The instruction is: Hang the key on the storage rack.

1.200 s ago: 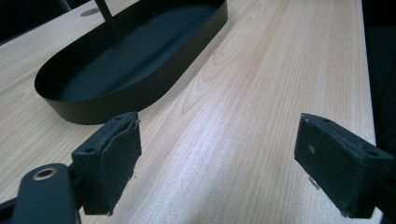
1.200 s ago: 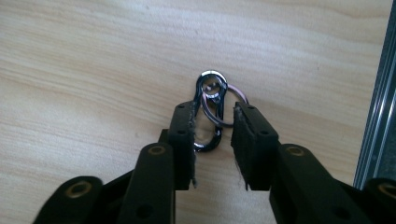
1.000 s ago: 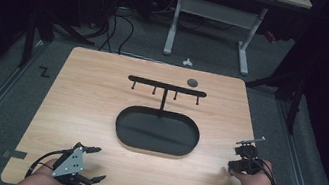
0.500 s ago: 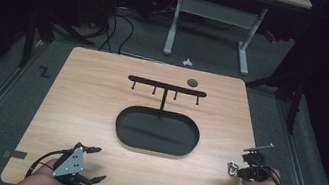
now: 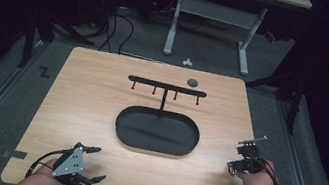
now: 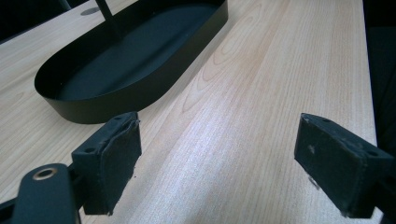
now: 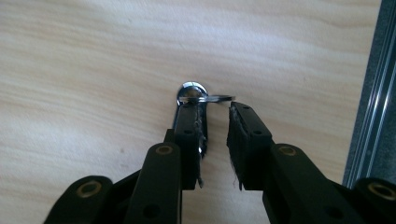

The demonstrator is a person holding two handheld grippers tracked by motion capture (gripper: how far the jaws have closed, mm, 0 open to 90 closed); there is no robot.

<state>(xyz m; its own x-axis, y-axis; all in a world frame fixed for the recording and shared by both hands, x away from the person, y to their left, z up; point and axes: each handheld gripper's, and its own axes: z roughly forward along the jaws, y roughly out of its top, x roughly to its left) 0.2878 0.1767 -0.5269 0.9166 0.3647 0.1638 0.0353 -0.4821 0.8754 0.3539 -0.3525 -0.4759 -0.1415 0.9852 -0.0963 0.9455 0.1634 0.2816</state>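
My right gripper (image 5: 237, 164) is near the table's right edge, held in a hand. In the right gripper view its jaws (image 7: 217, 105) stand close together with a narrow gap. A silver key ring (image 7: 192, 89) sits at their tips, its metal bridging the gap, and a thin silver edge runs along the left pad's inner face. In the high view the key ring (image 5: 231, 167) shows just left of the gripper. My left gripper (image 5: 98, 164) rests at the front left, open, with nothing between its pads (image 6: 116, 158).
A black oval tray (image 5: 118, 130) sits mid-table, with a black hook rack (image 5: 167, 87) rising from its far side. A small grey disc (image 5: 192, 82) lies behind the rack. The tray's wall (image 6: 140, 93) is ahead of the left gripper. The table's right edge is close to the right hand.
The right hand moved toward the front right of the table, then eased back a little to the left. The left gripper has stayed put.
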